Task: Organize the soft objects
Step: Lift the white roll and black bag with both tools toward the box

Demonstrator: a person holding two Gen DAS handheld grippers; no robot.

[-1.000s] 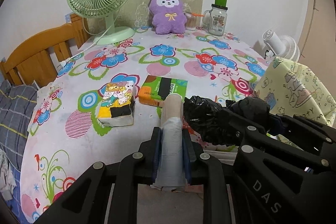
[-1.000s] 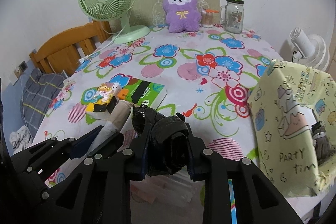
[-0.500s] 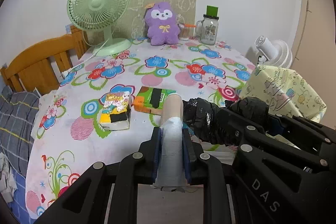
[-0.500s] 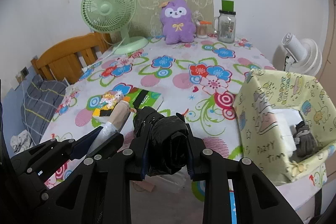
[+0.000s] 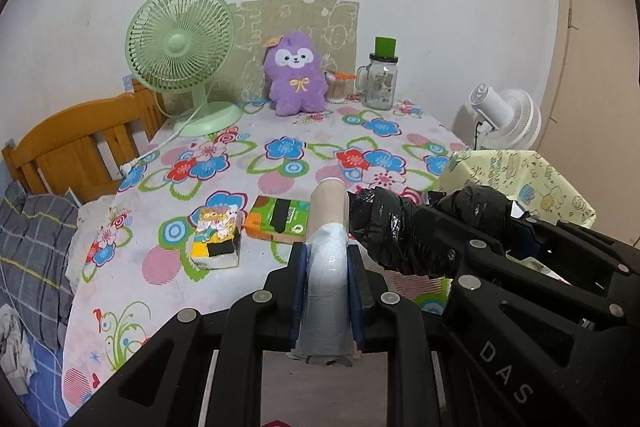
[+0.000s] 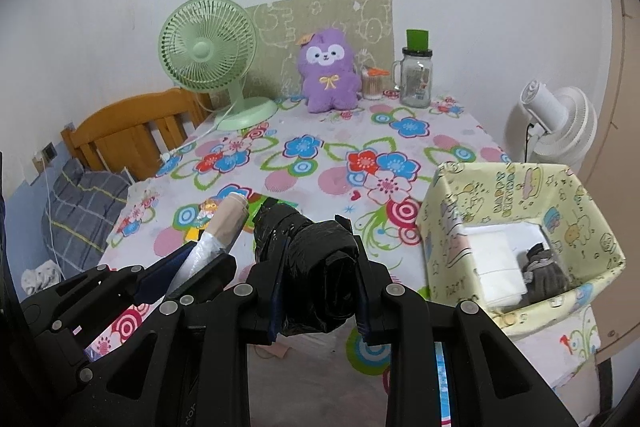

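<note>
My left gripper [image 5: 326,259] is shut on a pale roll of thin plastic bags [image 5: 326,223], held above the table's near edge. My right gripper [image 6: 318,283] is shut on a black roll of plastic bags [image 6: 308,247], just right of the left one. A yellow patterned box [image 6: 460,211] stands open at the table's right front corner, with white tissue and a grey soft thing [image 6: 544,267] inside. A yellow tissue pack [image 5: 218,237] and a green tissue pack [image 5: 278,219] lie on the flowered tablecloth [image 5: 280,155] ahead. A purple plush toy [image 5: 296,75] sits at the back.
A green desk fan [image 5: 180,47] stands at the back left, its cord trailing over the table's left edge. A glass jar with a green lid [image 5: 380,79] is at the back right. A white fan [image 6: 556,123] stands beyond the table's right side. A wooden chair [image 5: 80,143] is on the left.
Both grippers have risen and drawn back from the table with their rolls still held. The open top of the yellow box has come into the right wrist view.
</note>
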